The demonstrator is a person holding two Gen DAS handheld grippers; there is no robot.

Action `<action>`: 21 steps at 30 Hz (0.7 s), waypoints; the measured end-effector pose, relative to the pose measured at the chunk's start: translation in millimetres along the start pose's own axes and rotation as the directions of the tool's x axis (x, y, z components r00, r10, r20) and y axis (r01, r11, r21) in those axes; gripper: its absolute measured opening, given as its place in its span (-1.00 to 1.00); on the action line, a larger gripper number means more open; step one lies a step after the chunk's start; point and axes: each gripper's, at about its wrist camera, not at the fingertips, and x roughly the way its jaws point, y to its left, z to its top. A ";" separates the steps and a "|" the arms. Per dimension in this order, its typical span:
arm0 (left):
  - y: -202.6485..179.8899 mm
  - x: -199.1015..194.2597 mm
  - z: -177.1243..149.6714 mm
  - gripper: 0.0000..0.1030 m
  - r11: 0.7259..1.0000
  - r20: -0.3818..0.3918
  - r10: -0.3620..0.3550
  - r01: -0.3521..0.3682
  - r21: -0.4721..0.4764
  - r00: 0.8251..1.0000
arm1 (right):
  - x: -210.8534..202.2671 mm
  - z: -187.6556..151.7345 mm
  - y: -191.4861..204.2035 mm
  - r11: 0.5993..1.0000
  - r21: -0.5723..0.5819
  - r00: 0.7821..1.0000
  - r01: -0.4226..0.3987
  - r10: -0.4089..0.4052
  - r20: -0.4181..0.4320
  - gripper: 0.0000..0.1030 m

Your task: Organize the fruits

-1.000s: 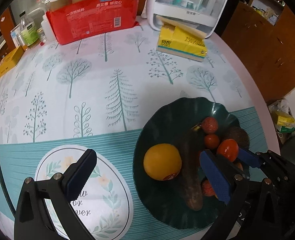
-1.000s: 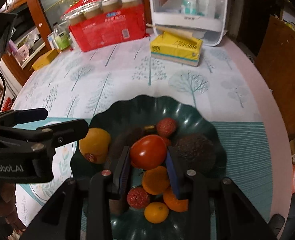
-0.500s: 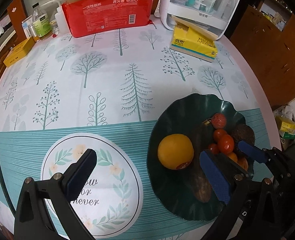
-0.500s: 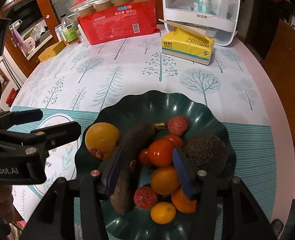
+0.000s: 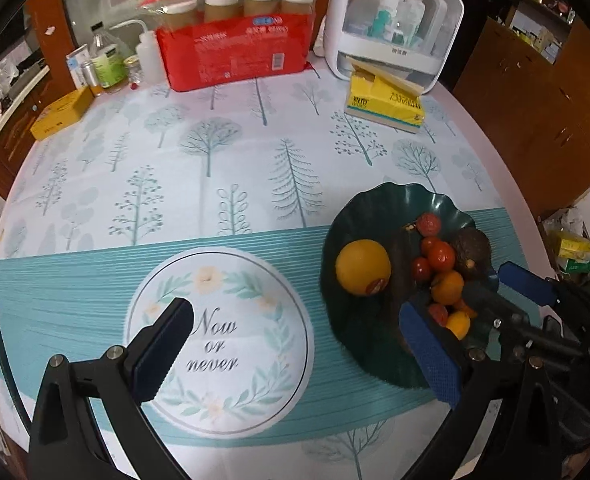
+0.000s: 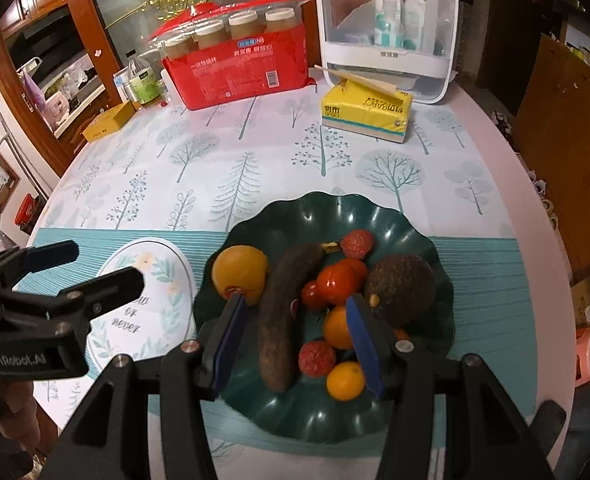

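A dark green wavy bowl holds an orange, a brown banana, a red tomato, a dark avocado, mandarins and red lychees. My right gripper hangs open above the bowl, with the banana and tomato lying free below its blue pads. In the left wrist view the bowl sits at the right with the orange. My left gripper is wide open over the tablecloth left of the bowl and holds nothing. It also shows as the left gripper in the right wrist view.
At the back stand a red pack of paper cups, a white storage box, a yellow tissue pack, bottles and a small yellow box. A round printed emblem lies under the left gripper. The table edge curves off right.
The right gripper opened and let go of the tomato, which now rests in the bowl, then rose. The left gripper lifted and drew back, away from the bowl.
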 end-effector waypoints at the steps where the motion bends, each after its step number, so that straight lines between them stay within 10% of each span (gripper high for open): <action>1: 1.6 -4.5 -1.4 0.99 1.000 0.004 -0.001 0.001 -0.005 1.000 | -4.4 -0.3 1.5 1.000 0.005 1.000 0.008 -0.008 0.003 0.01; 21: 4.6 -69.0 -28.2 0.98 1.000 0.099 0.026 -0.025 -0.014 0.995 | -82.7 -17.3 30.6 0.990 0.118 0.992 0.078 -0.089 0.091 0.19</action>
